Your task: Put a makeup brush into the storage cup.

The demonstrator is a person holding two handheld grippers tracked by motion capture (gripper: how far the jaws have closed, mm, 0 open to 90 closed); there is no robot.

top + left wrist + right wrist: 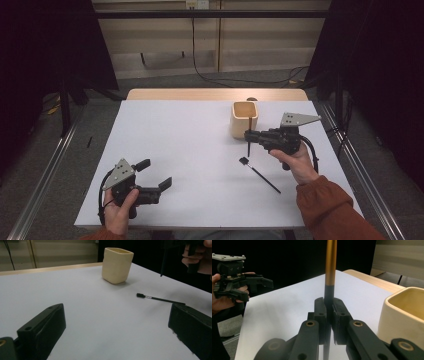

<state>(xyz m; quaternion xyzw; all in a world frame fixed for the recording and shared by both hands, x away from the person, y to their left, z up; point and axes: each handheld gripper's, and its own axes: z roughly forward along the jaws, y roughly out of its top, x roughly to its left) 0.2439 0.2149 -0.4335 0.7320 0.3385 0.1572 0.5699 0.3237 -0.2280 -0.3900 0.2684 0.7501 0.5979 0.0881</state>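
White table (190, 165), unmarked cream cup (244, 119), brush (330, 270) in right claw (329, 312).

White table (190, 150), grey floor (100, 120), black curtains (45, 40).

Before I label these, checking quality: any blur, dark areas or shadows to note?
High view: dim, black surroundings, table evenly lit. Left gripper view: cup sharp with a soft shadow, near jaws blurred. Right gripper view: brush in the right gripper is sharp.
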